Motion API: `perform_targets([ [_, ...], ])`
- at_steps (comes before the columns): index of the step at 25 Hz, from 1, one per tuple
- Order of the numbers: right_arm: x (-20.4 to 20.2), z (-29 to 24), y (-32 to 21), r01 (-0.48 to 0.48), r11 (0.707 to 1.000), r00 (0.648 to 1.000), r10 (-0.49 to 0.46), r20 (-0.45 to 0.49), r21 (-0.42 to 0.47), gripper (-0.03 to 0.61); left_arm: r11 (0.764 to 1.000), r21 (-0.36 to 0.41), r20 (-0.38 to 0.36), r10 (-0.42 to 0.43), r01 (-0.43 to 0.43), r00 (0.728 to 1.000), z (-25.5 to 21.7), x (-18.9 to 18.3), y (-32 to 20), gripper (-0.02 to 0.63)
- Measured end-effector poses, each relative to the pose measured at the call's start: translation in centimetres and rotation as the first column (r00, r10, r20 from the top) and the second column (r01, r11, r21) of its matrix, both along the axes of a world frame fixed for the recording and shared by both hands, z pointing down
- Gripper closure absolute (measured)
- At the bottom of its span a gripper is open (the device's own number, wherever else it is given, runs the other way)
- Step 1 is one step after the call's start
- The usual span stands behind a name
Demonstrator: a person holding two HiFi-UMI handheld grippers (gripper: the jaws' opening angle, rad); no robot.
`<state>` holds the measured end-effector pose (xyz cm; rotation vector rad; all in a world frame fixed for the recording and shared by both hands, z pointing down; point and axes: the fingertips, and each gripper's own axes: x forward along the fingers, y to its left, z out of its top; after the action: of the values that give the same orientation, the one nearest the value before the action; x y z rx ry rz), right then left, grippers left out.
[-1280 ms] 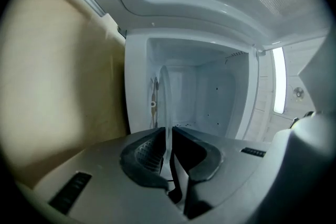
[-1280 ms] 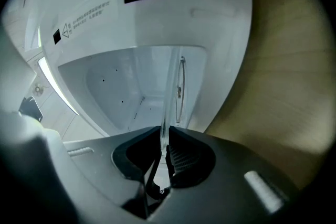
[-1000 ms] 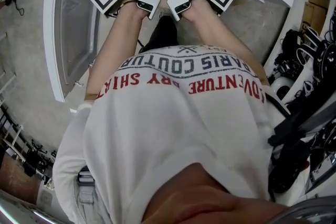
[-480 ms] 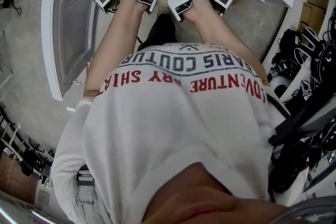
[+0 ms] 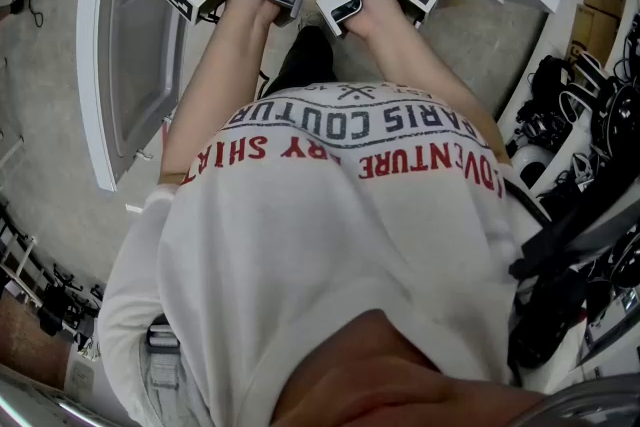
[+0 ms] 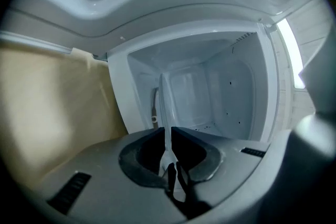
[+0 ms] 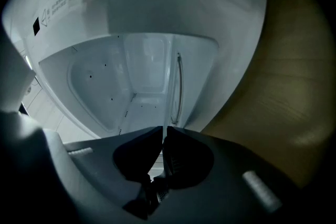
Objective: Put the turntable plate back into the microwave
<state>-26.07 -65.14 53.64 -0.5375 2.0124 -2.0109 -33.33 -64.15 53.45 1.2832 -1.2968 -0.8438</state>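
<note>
Both grippers [image 6: 169, 134] [image 7: 164, 132] on plate [image 6: 165, 107] rim (cavity [image 6: 215, 92] open)

Clear glass turntable plate [image 6: 166, 107], seen edge-on as a thin pale line, its rim clamped by left gripper [image 6: 168, 136] and right gripper [image 7: 163, 136], before the white microwave [image 6: 210, 86], door [image 5: 130, 45] swung open.

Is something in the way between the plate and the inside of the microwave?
Nothing visible. The door stands open, and the cavity ahead of the plate looks empty.
</note>
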Motion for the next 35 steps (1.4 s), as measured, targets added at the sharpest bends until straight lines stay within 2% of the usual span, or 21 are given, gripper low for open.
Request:
perform_targets([
  [8,-0.5,-0.2,0.2,-0.017,1.0,1.0,0.017,0.016,-0.004,0.558,0.998,0.018,0.102,0.062,-0.064,0.993,-0.9,0.6,2.2,0.583],
  [13,-1.0,-0.2,0.3,-0.011,1.0,1.0,0.011,-0.003,-0.004,0.558,0.995,0.011,0.11,0.093,-0.094,0.99,-0.3,1.0,3.4,0.583],
  [19,-0.5,-0.7,1.0,-0.008,1.0,1.0,0.008,-0.01,0.001,0.558,0.993,0.067,0.091,0.095,-0.101,0.991,-1.5,1.1,4.1,0.583],
  [24,0.3,-2.6,2.0,0.008,0.999,1.0,-0.008,0.013,0.046,0.558,0.988,0.101,0.112,0.102,-0.114,0.988,-2.7,1.9,4.7,0.583],
  [29,3.9,-5.0,5.1,0.035,0.992,0.999,-0.036,0.004,0.119,0.558,0.974,0.159,0.152,0.139,-0.163,0.978,-5.5,5.2,7.1,0.583],
  [31,5.2,-6.8,7.7,0.09,0.973,0.996,-0.088,-0.018,0.215,0.558,0.959,0.201,0.198,0.16,-0.2,0.967,-7.7,6.8,9.3,0.583],
  [32,5.7,-7.8,9.4,0.133,0.948,0.991,-0.124,-0.049,0.291,0.558,0.949,0.221,0.237,0.171,-0.224,0.956,-9.1,7.6,11.0,0.583],
  [34,6.9,-10.1,13.4,0.226,0.862,0.973,-0.181,-0.142,0.453,0.558,0.929,0.244,0.351,0.184,-0.28,0.918,-12.2,9.2,15.1,0.583],
  [35,7.8,-11.2,15.5,0.27,0.814,0.961,-0.199,-0.191,0.515,0.558,0.918,0.247,0.423,0.186,-0.31,0.887,-13.7,10.0,17.2,0.583],
])
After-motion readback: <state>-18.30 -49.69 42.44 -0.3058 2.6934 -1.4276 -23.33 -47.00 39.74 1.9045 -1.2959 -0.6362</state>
